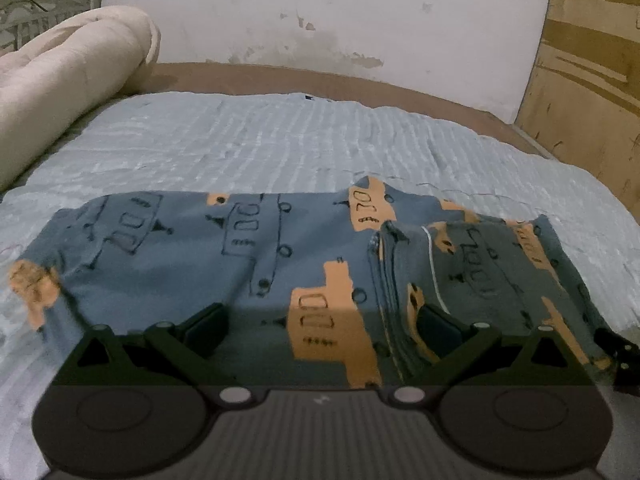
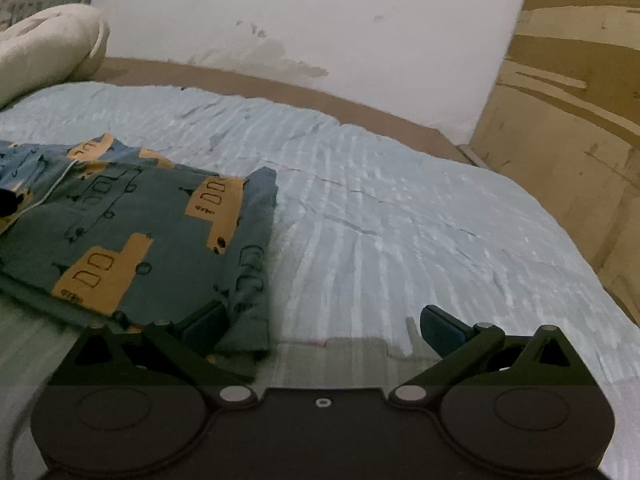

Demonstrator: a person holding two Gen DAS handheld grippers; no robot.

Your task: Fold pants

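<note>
Blue-grey cotton printed with orange vehicles, the pants (image 1: 256, 264) lie flat on the bed (image 1: 248, 140), already doubled at one end: in the left wrist view a folded layer (image 1: 480, 264) sits on top from about 1 to 3 o'clock, while a single layer stretches out toward 10 o'clock. Their long axis runs crosswise, from 9 to 3 o'clock, in front of the left gripper (image 1: 320, 324), whose jaws are spread wide just above the cloth and grasp nothing. The right gripper (image 2: 324, 328) is likewise released; from it the garment (image 2: 132, 224) lies toward 10 o'clock, its near corner at the left finger (image 2: 208, 326), bare bedspread ahead. Judged from this, the left gripper is better placed over the unfolded end.
</note>
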